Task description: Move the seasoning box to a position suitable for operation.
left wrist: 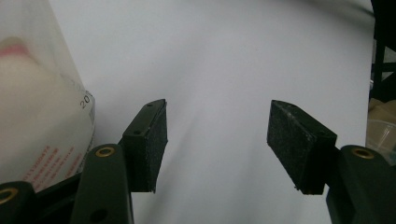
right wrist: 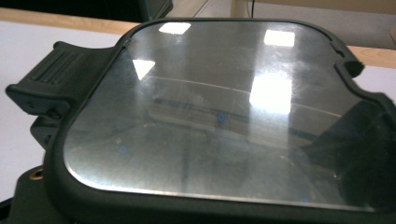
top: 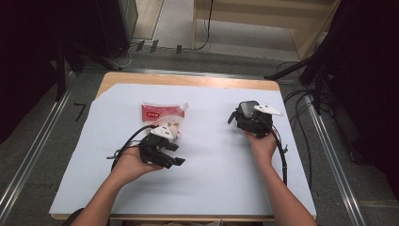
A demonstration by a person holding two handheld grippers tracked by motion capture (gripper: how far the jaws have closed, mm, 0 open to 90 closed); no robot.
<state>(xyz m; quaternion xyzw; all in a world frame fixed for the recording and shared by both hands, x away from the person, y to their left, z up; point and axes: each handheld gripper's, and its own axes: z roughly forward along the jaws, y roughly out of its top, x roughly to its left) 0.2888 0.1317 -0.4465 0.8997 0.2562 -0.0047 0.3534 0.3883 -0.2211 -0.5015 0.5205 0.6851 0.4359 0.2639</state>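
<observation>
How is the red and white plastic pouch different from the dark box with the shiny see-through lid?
The red and white plastic pouch is soft, flat and brightly coloured; the dark box with the shiny see-through lid is hard-looking, with a side latch. The pouch lies free beside the open left gripper; the box sits right at the right gripper, though its jaws are hidden. Both rest on the white table cover.

Black grippers [top: 176, 157], seemingly brass-coloured screws.

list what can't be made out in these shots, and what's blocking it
- Right gripper: jaws hidden, open or shut unknowable; the lidded container covers the right gripper view.
- Container contents: glare on the lid, right gripper view.
- Pouch print: too small in the high view; blurred and cut by the left edge in the left gripper view.
- Pouch's near end: behind the left gripper, high view.
</observation>
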